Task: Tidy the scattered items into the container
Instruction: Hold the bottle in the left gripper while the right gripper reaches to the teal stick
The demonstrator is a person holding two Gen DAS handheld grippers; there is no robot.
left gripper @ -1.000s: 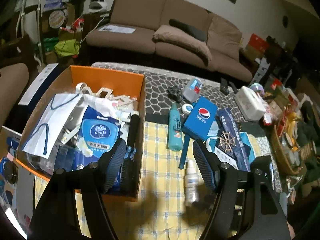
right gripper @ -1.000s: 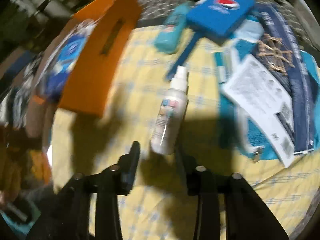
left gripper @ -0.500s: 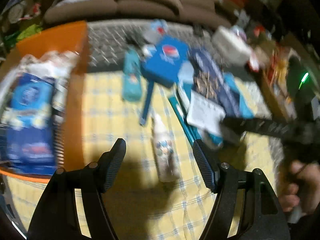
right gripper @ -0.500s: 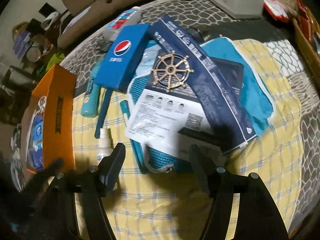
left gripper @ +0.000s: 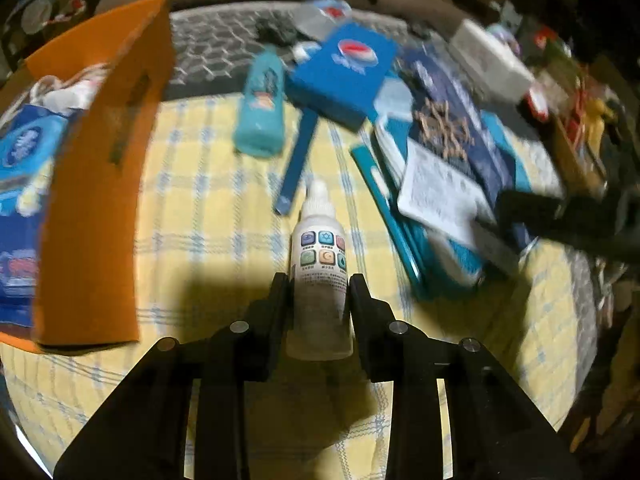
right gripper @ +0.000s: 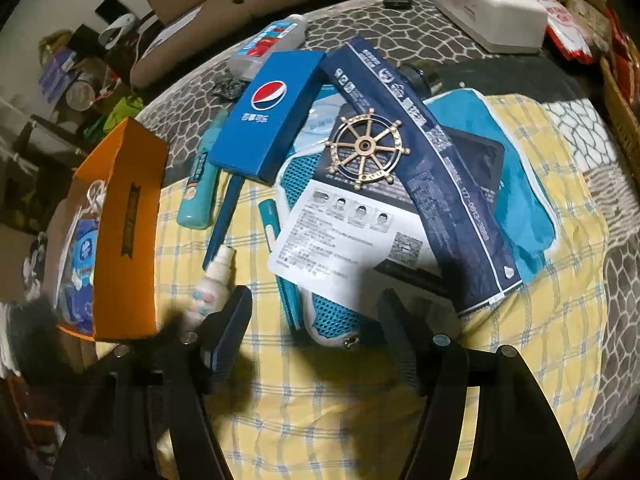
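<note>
A small white spray bottle (left gripper: pixel 320 248) lies on the yellow checked cloth. My left gripper (left gripper: pixel 318 284) straddles its lower half; its jaws are closing and both pads touch the bottle's sides. To the left stands the orange box (left gripper: pixel 96 200), holding tissue packs and bags. In the right wrist view the same bottle (right gripper: pixel 212 280) lies beside the orange box (right gripper: pixel 128 220). My right gripper (right gripper: pixel 316 300) is open above a teal mesh pouch (right gripper: pixel 332 312) and a white printed sheet (right gripper: pixel 344 236), with nothing between its fingers.
A pile sits to the right: a blue Pepsi box (right gripper: pixel 268 116), a brass ship's wheel (right gripper: pixel 366 150), a navy packet (right gripper: pixel 440 176). A teal bottle (left gripper: pixel 260 108) and a blue stick (left gripper: pixel 298 160) lie beyond the spray bottle. A white tissue box (right gripper: pixel 488 4) stands far back.
My left gripper came down over the white bottle and its jaws narrowed onto it. My right gripper left the bottle, swung over the pile and widened.
</note>
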